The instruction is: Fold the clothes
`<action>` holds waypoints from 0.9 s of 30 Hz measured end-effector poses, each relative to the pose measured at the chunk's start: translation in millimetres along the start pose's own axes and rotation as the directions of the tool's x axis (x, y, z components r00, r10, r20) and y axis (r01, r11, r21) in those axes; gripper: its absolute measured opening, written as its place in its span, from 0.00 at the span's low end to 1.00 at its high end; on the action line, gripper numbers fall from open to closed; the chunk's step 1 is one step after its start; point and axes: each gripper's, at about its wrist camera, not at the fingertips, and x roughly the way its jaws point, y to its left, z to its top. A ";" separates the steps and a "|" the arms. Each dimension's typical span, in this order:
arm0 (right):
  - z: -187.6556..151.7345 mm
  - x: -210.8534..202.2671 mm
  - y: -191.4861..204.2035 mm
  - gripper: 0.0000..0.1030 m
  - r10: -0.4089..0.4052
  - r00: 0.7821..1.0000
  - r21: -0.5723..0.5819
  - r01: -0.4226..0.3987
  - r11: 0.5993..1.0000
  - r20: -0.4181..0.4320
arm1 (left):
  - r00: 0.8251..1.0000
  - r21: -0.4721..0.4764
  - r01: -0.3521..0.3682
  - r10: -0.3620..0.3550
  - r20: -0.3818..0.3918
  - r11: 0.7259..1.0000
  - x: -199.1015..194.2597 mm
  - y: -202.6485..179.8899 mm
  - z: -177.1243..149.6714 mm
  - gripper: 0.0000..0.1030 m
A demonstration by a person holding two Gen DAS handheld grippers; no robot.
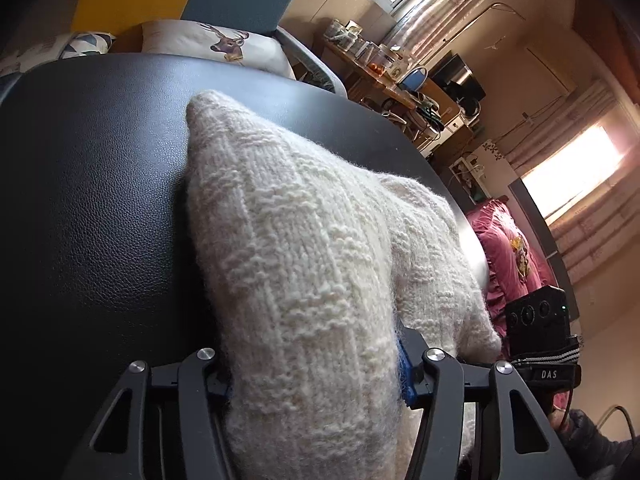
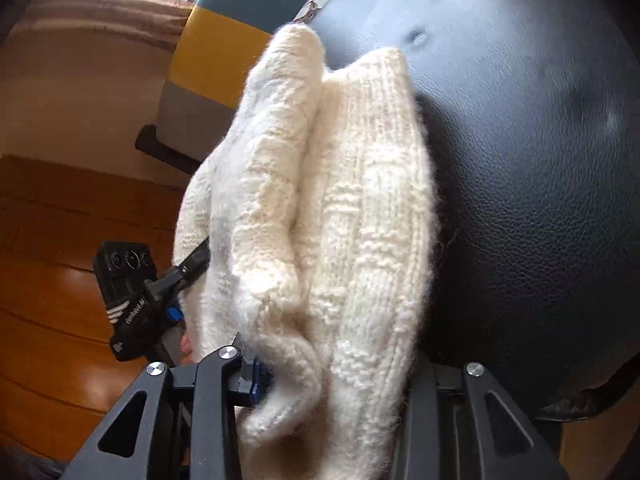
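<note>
A: Item one, left wrist view. Left gripper (image 1: pixel 316 384): both jaws closed on a thick fold of the cream knitted sweater (image 1: pixel 304 264), blue pads pressed into the wool on either side.
B: Sweater position?
A: Between the jaws and running forward from them, its far corner lying on the black leather surface (image 1: pixel 100 184). To the right of the jaws, the right gripper (image 1: pixel 536 344) is seen from outside, its camera body touching the sweater's edge.
B: Background entries?
A: Deer-print cushion (image 1: pixel 224 42) beyond the leather surface; pink bedding (image 1: pixel 508 248) off to the right.
B: Item two, right wrist view?
A: Right gripper (image 2: pixel 332 380): jaws clamped on bunched sweater (image 2: pixel 320 208); one blue pad shows on the left, the other is hidden by wool. Two folded layers rise ahead of the jaws, the right layer resting against the leather surface (image 2: pixel 540 160).
B: Anything left of the jaws?
A: Left gripper (image 2: pixel 192 264), fingers buried in the sweater's edge, above the wooden floor (image 2: pixel 48 300).
</note>
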 end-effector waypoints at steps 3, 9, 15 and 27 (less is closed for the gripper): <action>1.4 -3.6 14.5 0.32 -0.043 0.999 -0.067 0.045 0.997 0.023 | 1.000 0.041 -0.003 0.002 0.021 0.999 -5.7 -13.5 -1.2 0.51; 8.5 -22.0 16.8 0.32 -0.015 0.996 -0.085 0.022 0.996 0.088 | 0.999 0.119 0.039 -0.042 0.021 0.992 4.2 -49.9 16.1 0.50; 20.9 -73.1 16.0 0.32 -0.006 0.973 -0.080 0.025 0.997 0.232 | 0.994 0.252 0.109 -0.105 -0.031 0.962 44.3 -116.7 56.2 0.49; 70.6 -206.4 -59.1 0.32 -0.220 0.849 0.066 0.215 0.974 0.481 | 0.982 0.480 0.159 -0.089 -0.166 0.863 199.4 -267.7 147.8 0.52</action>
